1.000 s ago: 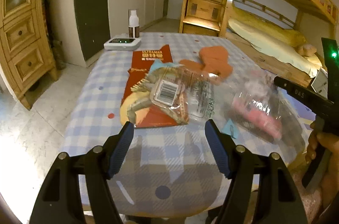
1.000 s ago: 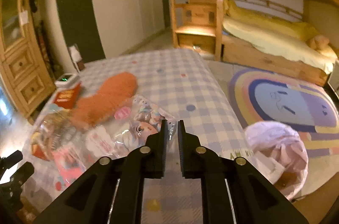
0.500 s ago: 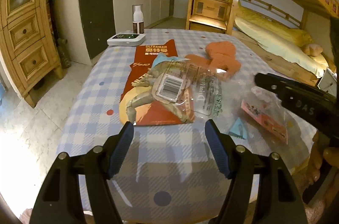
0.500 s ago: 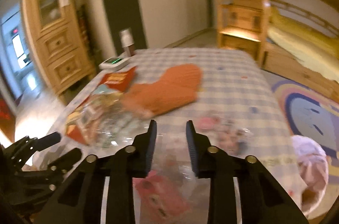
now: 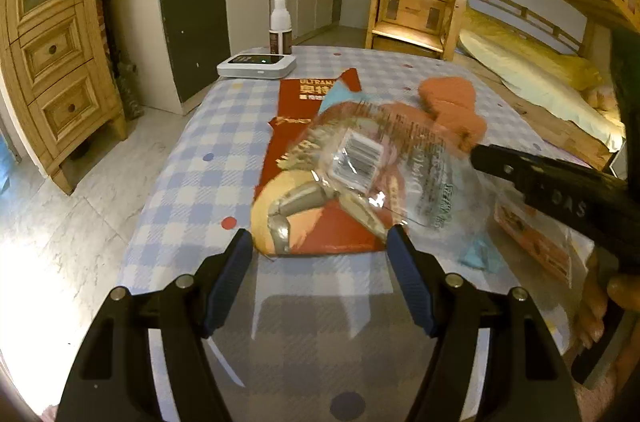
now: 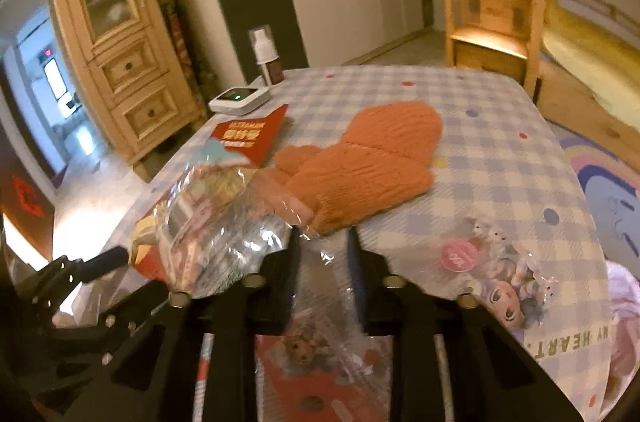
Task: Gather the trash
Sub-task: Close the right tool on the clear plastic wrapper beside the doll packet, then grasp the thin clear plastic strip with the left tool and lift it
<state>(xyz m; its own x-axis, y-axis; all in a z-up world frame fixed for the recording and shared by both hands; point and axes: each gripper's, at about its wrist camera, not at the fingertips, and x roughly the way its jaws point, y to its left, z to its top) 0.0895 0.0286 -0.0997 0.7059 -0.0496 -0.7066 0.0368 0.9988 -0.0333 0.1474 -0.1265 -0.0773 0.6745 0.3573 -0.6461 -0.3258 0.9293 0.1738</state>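
Observation:
A crinkled clear plastic wrapper with a barcode (image 5: 372,162) lies over a red Ultraman packet (image 5: 308,158) on the checked table (image 5: 208,158). My left gripper (image 5: 320,254) is open, just short of the packet's near edge. My right gripper (image 6: 320,246) is open, its jaws a narrow gap apart, with clear wrapper film (image 6: 224,222) lying against its left finger and an edge of film between the jaws. It enters the left wrist view from the right (image 5: 520,174). A pink-printed packet (image 6: 320,374) lies under the right gripper.
An orange knitted mitten (image 6: 360,166) lies mid-table. A doll wrapper (image 6: 504,278) lies at the right. A white device (image 5: 256,65) and a pump bottle (image 5: 280,26) stand at the far edge. A wooden cabinet (image 5: 52,62) stands left, a bunk bed (image 5: 520,22) right.
My right gripper opened from shut and swung left across the table to the clear wrapper. The wrapper has lifted and shifted. My left gripper moved forward slightly, still open.

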